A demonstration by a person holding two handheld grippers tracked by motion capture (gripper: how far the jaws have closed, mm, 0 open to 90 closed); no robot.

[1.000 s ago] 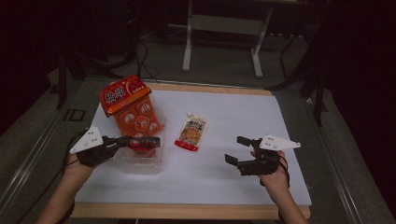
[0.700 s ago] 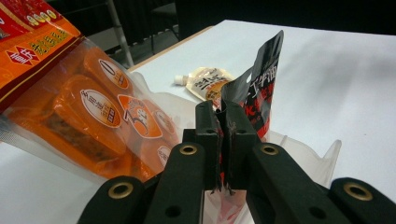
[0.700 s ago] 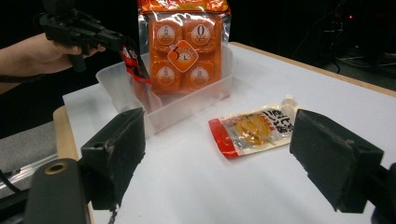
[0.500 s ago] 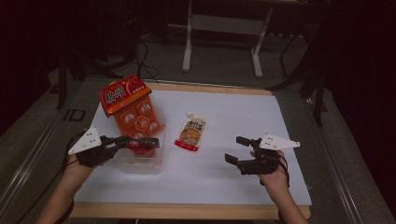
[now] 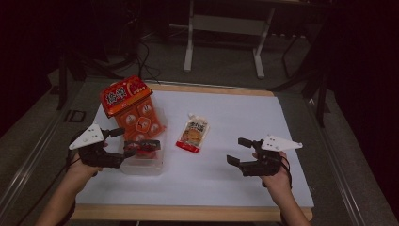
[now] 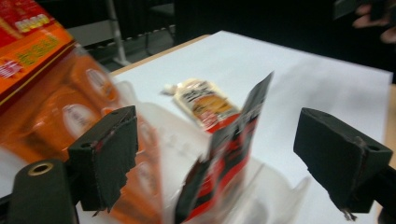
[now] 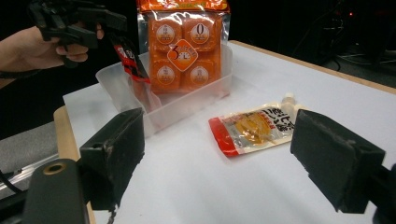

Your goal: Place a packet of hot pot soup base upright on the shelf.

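Note:
A small red-and-black packet (image 6: 224, 158) stands on edge in a clear plastic container (image 5: 143, 165), leaning by a big orange bag (image 5: 134, 110) that rises out of it. My left gripper (image 5: 128, 142) is over the container's near end. Its jaws have just been opening and stand wide on either side of the packet without pressing it. A spouted pouch (image 5: 193, 133) lies flat on the white mat at mid-table. My right gripper (image 5: 241, 150) rests open at the right, empty, facing the pouch (image 7: 257, 126) and the container (image 7: 187, 105).
The white mat (image 5: 235, 108) covers a wooden table with its edge showing at front and back. Free mat lies between the pouch and the right gripper. Metal stand legs (image 5: 190, 47) stand on the floor beyond the far edge.
The left gripper's jaws have opened and let go of the red-and-black packet, which now stands in the container. The right gripper has not moved.

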